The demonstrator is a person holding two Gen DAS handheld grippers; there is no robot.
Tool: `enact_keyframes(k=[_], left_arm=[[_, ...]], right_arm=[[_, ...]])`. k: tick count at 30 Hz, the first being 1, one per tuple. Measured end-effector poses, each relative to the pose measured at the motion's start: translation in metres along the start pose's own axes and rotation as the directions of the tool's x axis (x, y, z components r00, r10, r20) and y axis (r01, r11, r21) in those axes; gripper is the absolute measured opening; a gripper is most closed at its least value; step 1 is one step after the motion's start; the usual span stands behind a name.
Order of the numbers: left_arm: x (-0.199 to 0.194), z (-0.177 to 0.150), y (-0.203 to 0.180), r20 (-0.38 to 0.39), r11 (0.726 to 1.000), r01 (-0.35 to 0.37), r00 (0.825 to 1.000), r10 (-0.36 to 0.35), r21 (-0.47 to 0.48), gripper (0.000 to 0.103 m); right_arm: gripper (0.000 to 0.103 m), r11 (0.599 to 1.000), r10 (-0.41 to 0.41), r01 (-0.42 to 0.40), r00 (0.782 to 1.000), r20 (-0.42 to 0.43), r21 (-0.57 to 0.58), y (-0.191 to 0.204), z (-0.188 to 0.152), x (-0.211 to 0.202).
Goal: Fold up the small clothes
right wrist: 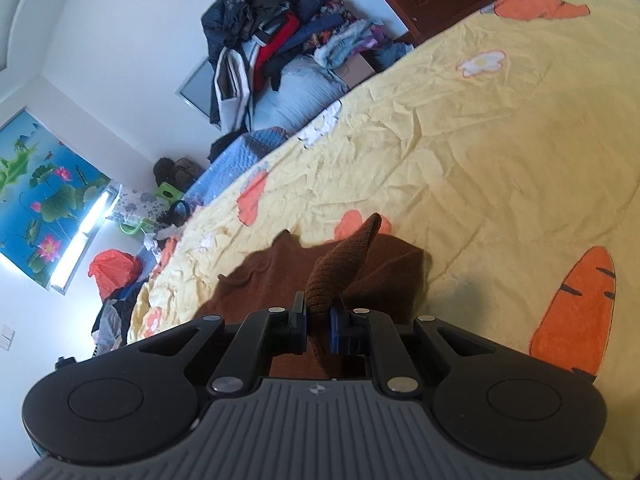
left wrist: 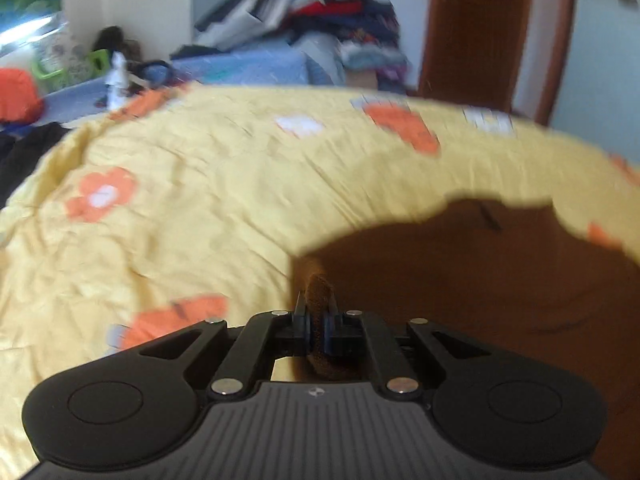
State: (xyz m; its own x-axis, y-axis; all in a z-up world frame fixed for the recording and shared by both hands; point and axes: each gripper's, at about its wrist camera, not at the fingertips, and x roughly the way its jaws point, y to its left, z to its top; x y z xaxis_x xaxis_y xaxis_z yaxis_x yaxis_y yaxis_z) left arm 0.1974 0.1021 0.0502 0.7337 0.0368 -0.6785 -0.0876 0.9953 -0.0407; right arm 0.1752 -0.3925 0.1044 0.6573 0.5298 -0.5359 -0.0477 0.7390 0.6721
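Note:
A small brown knitted garment (left wrist: 480,280) lies on the yellow bedspread (left wrist: 200,208) printed with orange carrots and flowers. In the left wrist view my left gripper (left wrist: 319,316) is shut on a pinched fold of the brown knit at the garment's left edge, and the picture is blurred. In the right wrist view the brown garment (right wrist: 280,272) lies bunched in front of my right gripper (right wrist: 319,320). That gripper is shut on a ribbed brown end that rises up between its fingers. The cloth under both grippers is hidden.
A tall pile of mixed clothes (right wrist: 272,40) stands beyond the bed's far edge beside blue bedding (right wrist: 236,160). A brown wooden door (left wrist: 492,28) is at the back right. Dark clothes (right wrist: 116,312) and an orange bag (right wrist: 114,268) lie at the left.

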Motion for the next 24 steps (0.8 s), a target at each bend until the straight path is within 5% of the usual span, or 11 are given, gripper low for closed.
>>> enact_keyframes(k=[3, 8, 11, 14, 16, 18, 20, 22, 24], left_arm=[[-0.008, 0.014, 0.029, 0.03, 0.998, 0.003, 1.0, -0.001, -0.068, 0.005], [0.025, 0.0, 0.057, -0.089, 0.995, -0.075, 0.994, 0.069, -0.069, 0.01], [0.01, -0.01, 0.074, -0.042, 0.983, -0.101, 0.995, 0.096, -0.154, 0.012], [-0.025, -0.016, 0.07, 0.052, 0.983, -0.019, 0.998, 0.029, -0.183, 0.013], [-0.04, -0.016, 0.059, 0.088, 0.985, 0.065, 0.995, -0.052, -0.163, 0.028], [-0.042, -0.016, 0.048, 0.094, 0.983, 0.109, 0.991, -0.095, -0.15, 0.07], [-0.037, -0.018, 0.043, 0.089, 0.981, 0.11, 0.991, -0.097, -0.16, 0.074], [-0.027, -0.021, 0.048, 0.041, 0.973, 0.11, 0.994, -0.104, -0.204, 0.074], [-0.019, -0.03, 0.062, 0.003, 0.953, 0.147, 0.988, -0.151, -0.267, 0.074]], right_arm=[[0.017, 1.0, 0.018, -0.018, 1.0, 0.02, -0.007, -0.001, 0.002, 0.001], [0.017, 0.999, -0.035, 0.037, 0.998, -0.046, 0.028, -0.017, -0.006, 0.032], [0.017, 0.999, -0.05, 0.05, 0.996, -0.076, 0.007, -0.014, -0.017, 0.041], [0.017, 0.998, -0.066, 0.065, 0.997, -0.051, -0.015, -0.006, -0.017, 0.036], [0.017, 0.993, -0.079, 0.077, 0.997, -0.022, -0.085, 0.015, -0.015, 0.034], [0.017, 0.982, -0.063, 0.057, 0.998, -0.026, -0.181, 0.046, -0.02, 0.044], [0.025, 0.975, -0.014, -0.014, 0.992, -0.124, -0.224, 0.069, -0.031, 0.064], [0.062, 0.975, 0.015, -0.061, 0.976, -0.216, -0.211, 0.077, -0.04, 0.079], [0.07, 0.978, 0.024, -0.056, 0.987, -0.161, -0.199, 0.072, -0.039, 0.07]])
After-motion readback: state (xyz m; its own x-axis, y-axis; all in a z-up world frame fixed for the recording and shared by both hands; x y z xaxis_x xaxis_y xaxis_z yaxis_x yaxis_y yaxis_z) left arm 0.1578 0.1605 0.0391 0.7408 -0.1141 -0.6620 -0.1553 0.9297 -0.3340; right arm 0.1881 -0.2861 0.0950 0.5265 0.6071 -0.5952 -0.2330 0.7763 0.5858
